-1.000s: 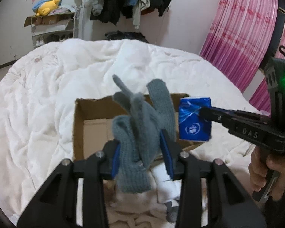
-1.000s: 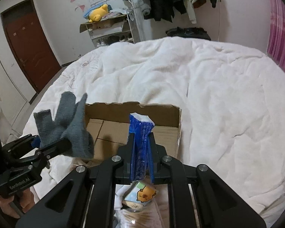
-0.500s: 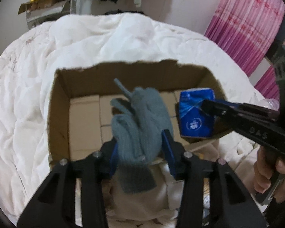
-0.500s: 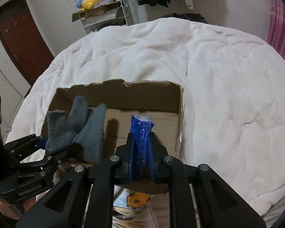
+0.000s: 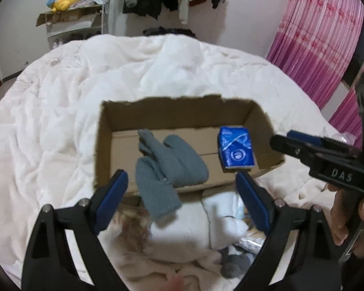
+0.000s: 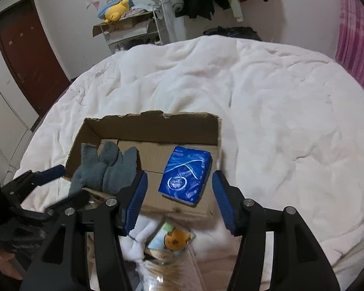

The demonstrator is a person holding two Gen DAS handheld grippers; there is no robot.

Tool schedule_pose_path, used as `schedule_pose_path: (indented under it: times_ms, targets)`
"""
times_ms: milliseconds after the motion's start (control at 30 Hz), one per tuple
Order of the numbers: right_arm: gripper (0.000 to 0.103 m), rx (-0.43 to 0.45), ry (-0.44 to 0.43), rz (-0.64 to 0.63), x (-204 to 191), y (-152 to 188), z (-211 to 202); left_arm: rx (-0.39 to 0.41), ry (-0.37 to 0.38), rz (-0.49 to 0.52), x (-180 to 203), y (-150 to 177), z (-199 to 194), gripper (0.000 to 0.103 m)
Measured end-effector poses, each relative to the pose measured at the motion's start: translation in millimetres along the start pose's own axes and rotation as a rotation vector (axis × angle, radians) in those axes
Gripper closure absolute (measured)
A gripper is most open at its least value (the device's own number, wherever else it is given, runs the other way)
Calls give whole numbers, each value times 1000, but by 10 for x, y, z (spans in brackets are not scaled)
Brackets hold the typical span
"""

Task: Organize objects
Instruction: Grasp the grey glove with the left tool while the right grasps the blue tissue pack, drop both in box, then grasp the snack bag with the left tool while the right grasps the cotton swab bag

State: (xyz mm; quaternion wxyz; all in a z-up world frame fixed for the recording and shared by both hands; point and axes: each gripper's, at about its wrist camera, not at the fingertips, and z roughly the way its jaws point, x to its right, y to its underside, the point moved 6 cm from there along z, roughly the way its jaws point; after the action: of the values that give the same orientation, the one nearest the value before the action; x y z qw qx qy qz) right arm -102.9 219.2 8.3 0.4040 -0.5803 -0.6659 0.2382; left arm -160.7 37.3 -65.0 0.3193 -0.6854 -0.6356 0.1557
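Both my claws have just been opening over the box [image 5: 102, 145], and neither pinches anything now. Left claw [image 5: 182, 198]: jaws wide, blue pads clear of the gloves [image 5: 167, 167], which sit between and just ahead of them, fingers inside the box, cuff hanging over the near wall. Can't tell if the gloves are fully at rest; the cuff end is blurred. Right claw [image 6: 179, 198]: jaws apart, the tissue pack [image 6: 185, 175] just ahead between them, pads not touching it. The pack is in the right half of the box, tilted, maybe not settled flat.

Judgement: this drop looks done, next pick comes from the pile below me. A white cloth [image 5: 182, 232] and something grey [image 5: 233, 264] lie under the left claw, on my side of the box. A cartoon-print packet [image 6: 169, 240] lies right under the right claw, just short of the near wall, long axis roughly running away from me. Right claw is nearer that packet; left is nearer the cloth. Both need to pull back and tip down, since the targets lie behind the fingertips, not ahead.
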Motion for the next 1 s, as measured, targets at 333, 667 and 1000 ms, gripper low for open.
schedule_pose_path:
  times_ms: [333, 667, 1000]
  targets:
    - [43, 40, 54, -18, -89, 343, -709, 69, 38, -28, 66, 255, -771, 11]
    - [29, 2, 81, -23, -82, 473, -740, -13, 80, -5, 218, 642, -733, 10]
    - [27, -205, 61, -21, -48, 903, -177, -142, 67, -33, 206, 885, -220, 10]
